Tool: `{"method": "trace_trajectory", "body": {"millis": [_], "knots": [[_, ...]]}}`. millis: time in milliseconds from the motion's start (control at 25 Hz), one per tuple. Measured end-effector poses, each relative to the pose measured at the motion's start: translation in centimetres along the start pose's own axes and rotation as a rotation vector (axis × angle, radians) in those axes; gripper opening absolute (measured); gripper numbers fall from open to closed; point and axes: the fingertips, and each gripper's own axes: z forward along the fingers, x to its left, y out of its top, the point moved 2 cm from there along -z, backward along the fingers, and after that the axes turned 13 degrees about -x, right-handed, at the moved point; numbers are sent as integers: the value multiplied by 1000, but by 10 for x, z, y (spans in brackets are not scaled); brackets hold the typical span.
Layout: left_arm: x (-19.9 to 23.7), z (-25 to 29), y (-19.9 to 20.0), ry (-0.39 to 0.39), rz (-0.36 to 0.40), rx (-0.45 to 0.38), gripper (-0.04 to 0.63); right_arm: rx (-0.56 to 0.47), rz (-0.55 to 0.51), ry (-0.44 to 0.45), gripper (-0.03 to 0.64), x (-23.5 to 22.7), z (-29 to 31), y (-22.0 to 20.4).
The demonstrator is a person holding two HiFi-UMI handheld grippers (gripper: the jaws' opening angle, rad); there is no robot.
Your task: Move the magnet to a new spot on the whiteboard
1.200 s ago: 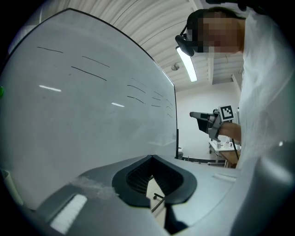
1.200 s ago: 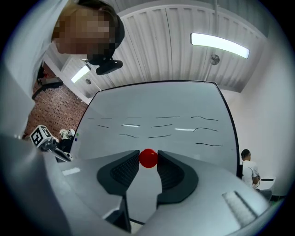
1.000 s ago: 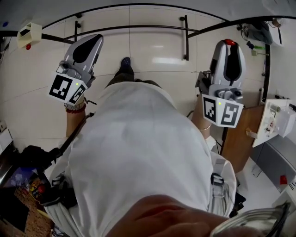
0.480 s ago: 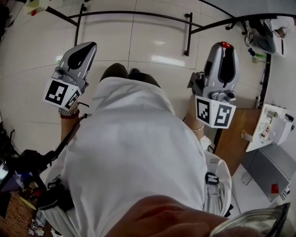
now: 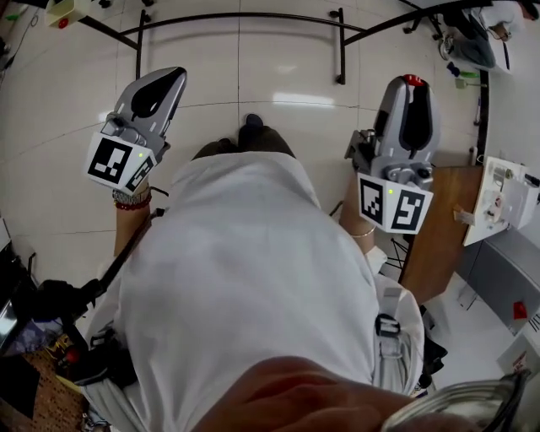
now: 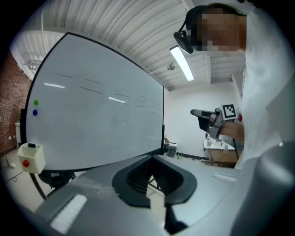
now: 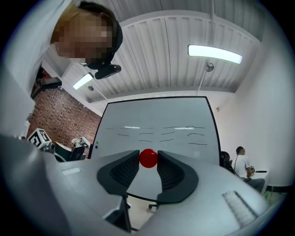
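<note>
A round red magnet (image 7: 148,158) sits pinched between the dark pads of my right gripper (image 7: 148,159), which is shut on it. In the head view the magnet (image 5: 413,79) shows as a red dot at the tip of the right gripper (image 5: 413,83), held up at the right. The whiteboard (image 7: 161,131) stands ahead, apart from the magnet, with faint pen lines across it. My left gripper (image 5: 171,76) is raised at the left; its jaws meet at the tip (image 6: 152,159) with nothing between them. The whiteboard (image 6: 101,115) fills the left gripper view.
A green magnet (image 6: 36,103) and a blue magnet (image 6: 35,112) stick near the board's left edge. A cream box with a red button (image 6: 30,157) hangs at the lower left corner. The board's black floor frame (image 5: 240,15) lies ahead. A wooden desk (image 5: 439,245) stands at the right, a seated person (image 7: 242,165) beyond.
The head view has shifted slightly over the tiled floor. Both grippers stay raised in nearly the same places, the right one still shut on the red magnet.
</note>
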Motion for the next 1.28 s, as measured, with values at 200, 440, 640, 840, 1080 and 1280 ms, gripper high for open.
{"method": "trace_trajectory", "body": {"millis": [200, 440, 640, 840, 1080, 1280], "knots": [[14, -40, -22, 21, -95, 47, 6, -16, 11, 45, 124, 58, -11, 18], [4, -57, -41, -39, -131, 43, 6, 50, -25, 7, 124, 74, -36, 24], [-16, -71, -43, -105, -176, -57, 6, 63, -8, 18, 124, 87, -52, 20], [-13, -81, -43, -86, -195, -64, 6, 69, 13, 35, 124, 94, -47, 16], [-2, -51, -56, -73, -198, -49, 6, 70, 28, 52, 124, 68, -23, -9], [14, -4, -43, -72, -177, -44, 6, 52, 56, 68, 124, 32, 22, -27]]}}
